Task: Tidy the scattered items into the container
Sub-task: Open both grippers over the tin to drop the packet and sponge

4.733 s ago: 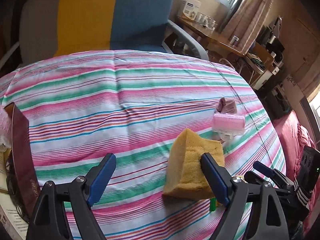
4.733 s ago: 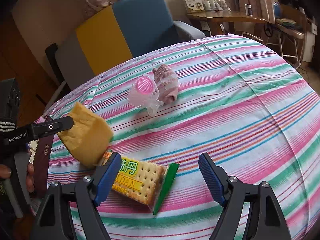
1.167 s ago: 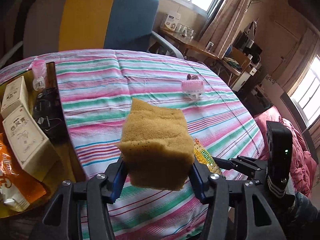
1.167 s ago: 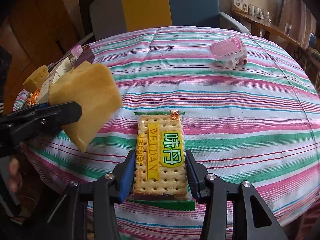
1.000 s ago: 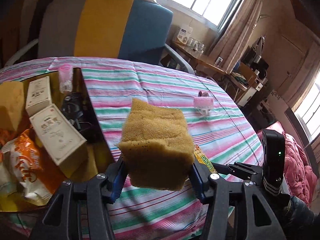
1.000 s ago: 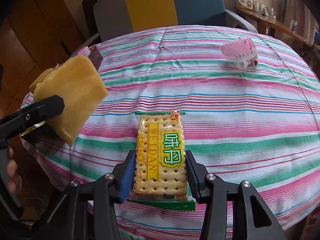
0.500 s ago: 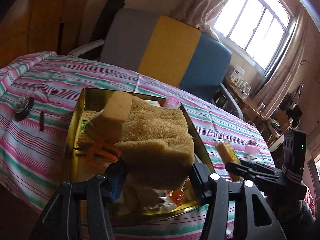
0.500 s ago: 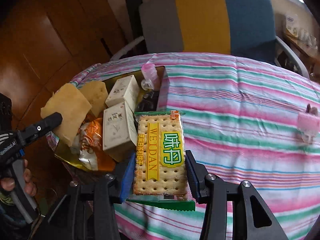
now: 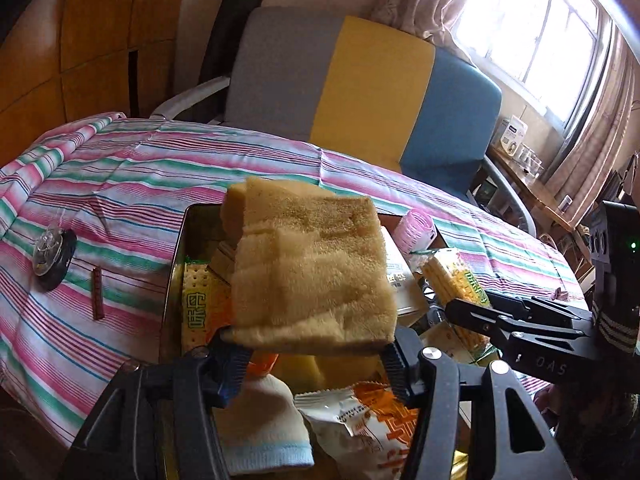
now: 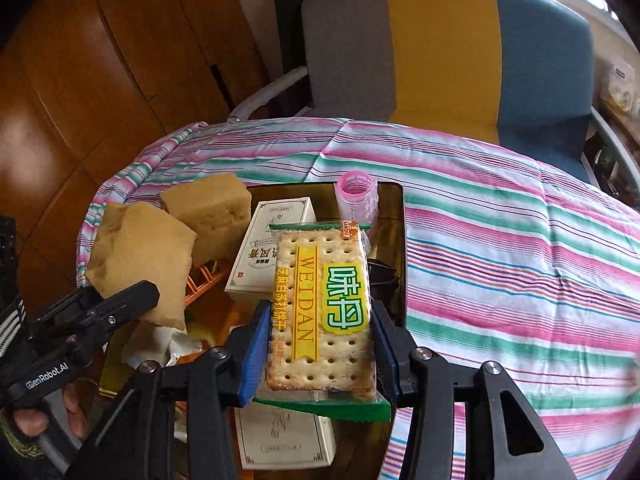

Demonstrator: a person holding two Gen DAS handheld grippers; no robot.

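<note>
Gold tin (image 10: 398, 216): set on the striped cloth (image 10: 500, 248), directly below and ahead of both claws, crowded. Contents ahead of the right claw: two white boxes (image 10: 276, 252), a pink ribbed roller (image 10: 356, 196) at the far wall, a second sponge (image 10: 212, 212) at far left, an orange wire item (image 10: 204, 276) under it. Below the left claw: a snack bag (image 9: 360, 420), a white sock with blue band (image 9: 264, 428), another cracker pack (image 9: 198, 300) flat on the tin floor.

Left claw (image 9: 316, 356): jaws opening, with the tan sponge (image 9: 312, 268) between the blue pads; whether the pads still press it is hard to judge. Sponge sits above the tin's contents and blocks most of the tin from this claw's view.

Right claw (image 10: 320, 352): nearly closed, pinching a cracker pack (image 10: 324, 304) by its long sides, held above the tin's near end, to the right of the sponge.

Outside the tin, left of the left claw: a black disc (image 9: 52, 260), a small brown stick (image 9: 97, 294). Beyond: a grey, yellow and blue chair (image 10: 444, 52).
</note>
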